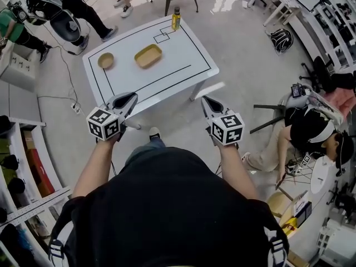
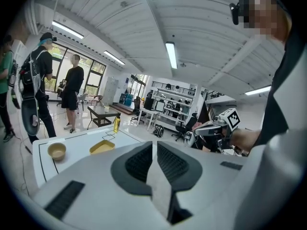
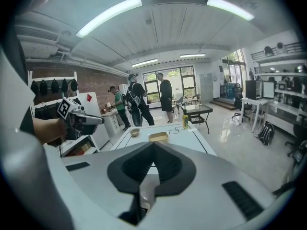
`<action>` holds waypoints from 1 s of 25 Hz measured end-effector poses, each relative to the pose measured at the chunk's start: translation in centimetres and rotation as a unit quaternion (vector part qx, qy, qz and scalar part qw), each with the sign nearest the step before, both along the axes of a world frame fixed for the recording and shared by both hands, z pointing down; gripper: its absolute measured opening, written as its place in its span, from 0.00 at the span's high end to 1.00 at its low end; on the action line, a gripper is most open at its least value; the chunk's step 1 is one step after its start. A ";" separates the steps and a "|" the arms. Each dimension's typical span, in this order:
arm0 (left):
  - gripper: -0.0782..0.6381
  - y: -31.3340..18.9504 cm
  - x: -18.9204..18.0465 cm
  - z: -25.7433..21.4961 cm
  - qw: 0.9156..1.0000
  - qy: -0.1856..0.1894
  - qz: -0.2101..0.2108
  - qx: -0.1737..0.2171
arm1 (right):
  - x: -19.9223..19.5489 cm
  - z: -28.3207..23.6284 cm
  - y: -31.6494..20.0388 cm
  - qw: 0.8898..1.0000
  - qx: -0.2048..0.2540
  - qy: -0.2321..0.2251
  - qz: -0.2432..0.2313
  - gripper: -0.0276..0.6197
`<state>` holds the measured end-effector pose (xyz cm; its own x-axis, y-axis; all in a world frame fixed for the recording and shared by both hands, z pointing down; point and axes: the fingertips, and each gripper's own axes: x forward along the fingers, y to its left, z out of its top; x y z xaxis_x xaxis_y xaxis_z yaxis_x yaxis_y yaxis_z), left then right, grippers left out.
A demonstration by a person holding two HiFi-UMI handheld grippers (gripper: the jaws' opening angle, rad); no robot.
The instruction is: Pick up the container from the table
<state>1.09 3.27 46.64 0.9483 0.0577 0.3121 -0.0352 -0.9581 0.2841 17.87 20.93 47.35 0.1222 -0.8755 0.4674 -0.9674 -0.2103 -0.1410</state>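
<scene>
Yellow container [image 1: 148,55] and tan bowl [image 1: 105,60] sit apart; bottle [image 1: 176,20] holds yellow liquid.

Readable text, numbers, brands: none. Left gripper [image 1: 129,98], marker cube [image 1: 104,123]: black-and-white square patterns, no letters or digits. Right gripper [image 1: 206,100], marker cube [image 1: 228,128]: likewise. Bottle [image 1: 176,19], label: too small to read.

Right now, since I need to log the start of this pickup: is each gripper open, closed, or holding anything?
Left gripper: closed, holding nothing.
Right gripper: closed, holding nothing.
</scene>
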 end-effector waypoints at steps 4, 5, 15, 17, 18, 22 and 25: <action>0.84 -1.4 1.3 0.5 1.000 -0.003 0.004 -0.003 | 1.5 0.1 -1.5 1.000 -0.002 0.001 0.004 0.95; 0.84 -1.8 1.5 0.7 1.000 -0.003 0.004 -0.003 | 1.7 0.2 -1.9 1.000 -0.003 0.001 0.004 0.95; 0.84 -7.6 3.5 1.6 1.000 -0.010 -0.003 -0.014 | 3.5 0.8 -8.1 1.000 -0.013 -0.003 -0.009 0.95; 0.84 -8.8 3.9 1.6 1.000 -0.011 -0.003 -0.015 | 3.8 0.7 -9.4 1.000 -0.014 -0.003 -0.011 0.95; 0.84 -9.4 4.1 1.6 1.000 -0.011 -0.002 -0.015 | 3.9 0.7 -10.1 1.000 -0.015 -0.003 -0.012 0.95; 0.84 -11.7 5.2 1.6 1.000 -0.010 0.002 -0.017 | 4.5 0.9 -12.5 1.000 -0.022 -0.005 -0.015 0.95; 0.84 -13.5 5.7 1.7 1.000 -0.009 0.003 -0.022 | 4.6 1.1 -14.4 0.999 -0.027 -0.007 -0.018 0.95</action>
<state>6.75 -10.19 48.36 0.9423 0.0770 0.3257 -0.0350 -0.9452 0.3247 22.51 6.51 48.46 0.0833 -0.8529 0.5153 -0.9727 -0.1820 -0.1441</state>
